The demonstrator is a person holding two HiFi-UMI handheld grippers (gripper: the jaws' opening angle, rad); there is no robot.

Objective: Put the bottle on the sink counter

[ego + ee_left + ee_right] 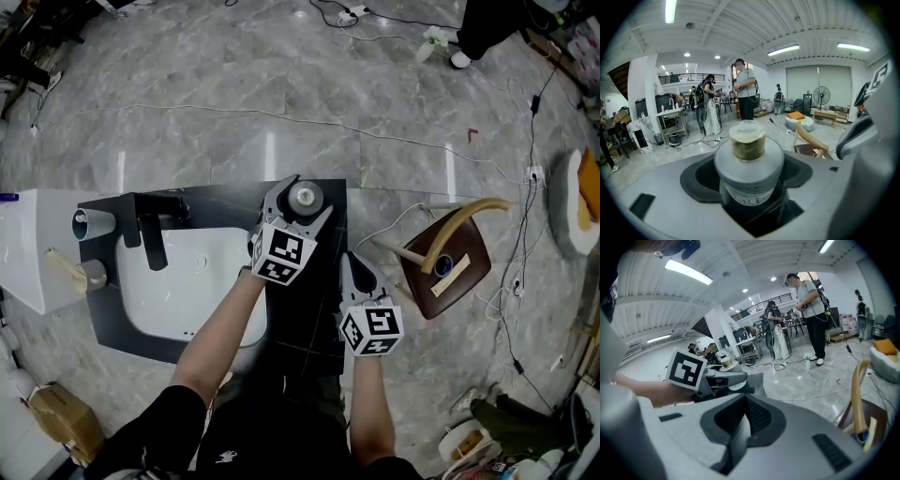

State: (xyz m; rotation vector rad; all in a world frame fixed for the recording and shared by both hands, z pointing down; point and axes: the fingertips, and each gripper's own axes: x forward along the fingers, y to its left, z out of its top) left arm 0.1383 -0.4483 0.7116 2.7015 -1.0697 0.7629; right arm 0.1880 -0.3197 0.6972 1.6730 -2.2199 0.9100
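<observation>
Left gripper (302,204) is clamped on the bottle (748,161). The jaws stand wide because the body is fat, with pads on both sides just below the shoulder. The right gripper (354,272) is closed and empty, sitting low by the counter's (309,309) right edge.

The bottle is upright over the far right corner of the counter, right of the basin (187,281) and well clear of the faucet (150,230). I can't tell from any view whether its base is touching down yet.

Risks as I see them:
- Letting go early. If the base is off the surface, it drops, bounces and probably topples. The floor is hard tile.
- Corner placement. It's near both the back edge and the right edge, so there's little margin. A small slide on release could put it over the side.
- Uneven opening. If one pad lets go first, the other drags the bottle sideways. It's tall with a narrow neck, so it would tip easily.
- Pull-out path. Backing out at an angle could clip the shoulder with a jaw tip.
- The right gripper is close by. Any stray move toward the left one could nudge my arm or the bottle.

My call:
- Confirm contact.
- Shift slightly inward off the corner if there's room.
- Open fully.
- Retract straight back along the jaw line.
</observation>
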